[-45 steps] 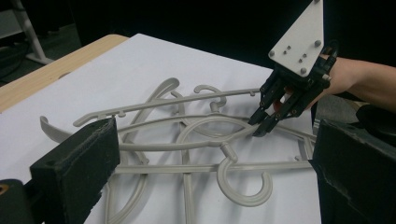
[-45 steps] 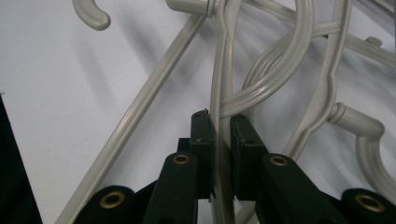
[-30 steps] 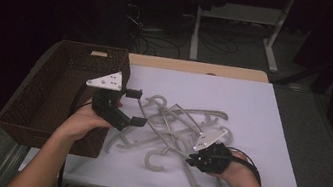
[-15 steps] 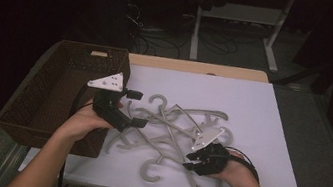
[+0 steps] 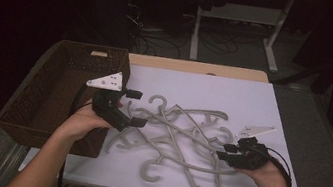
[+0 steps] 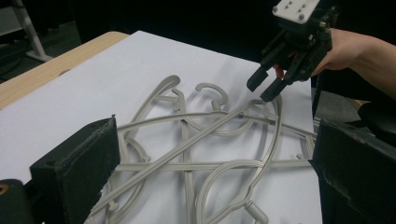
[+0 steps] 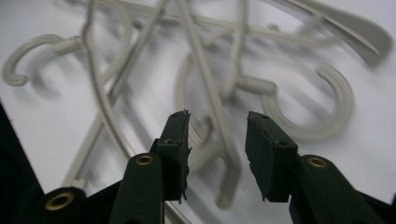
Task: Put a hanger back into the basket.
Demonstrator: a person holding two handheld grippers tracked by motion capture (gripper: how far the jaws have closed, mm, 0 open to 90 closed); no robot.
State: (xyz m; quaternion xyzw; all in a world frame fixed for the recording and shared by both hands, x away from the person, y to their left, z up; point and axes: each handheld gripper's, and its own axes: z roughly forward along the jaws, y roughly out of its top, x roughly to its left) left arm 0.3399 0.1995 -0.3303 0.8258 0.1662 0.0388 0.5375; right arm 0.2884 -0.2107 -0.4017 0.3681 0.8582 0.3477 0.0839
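Note:
A tangle of several grey plastic hangers (image 5: 183, 136) lies on the middle of the white tabletop (image 5: 239, 97). My left gripper (image 5: 137, 108) is at the pile's left edge, jaws open wide, and the hangers (image 6: 187, 154) lie ahead of and below them with nothing gripped. My right gripper (image 5: 224, 151) is at the pile's right side and points left. In the left gripper view the right gripper (image 6: 264, 86) hovers just over a hanger arm. Its jaws (image 7: 217, 126) have just been opening; a hanger end (image 7: 229, 182) lies beneath the gap, and the pads do not press on it.
A dark wicker basket (image 5: 56, 91) stands at the table's left edge, beside my left hand. A wooden strip (image 5: 194, 66) borders the far edge. Beyond it are a white table frame (image 5: 273, 44) and cables on a dark floor. The tabletop's far right is bare.
My right gripper has drawn back to the right, away from the middle of the pile, and its jaws have opened. The left gripper has stayed where it was.

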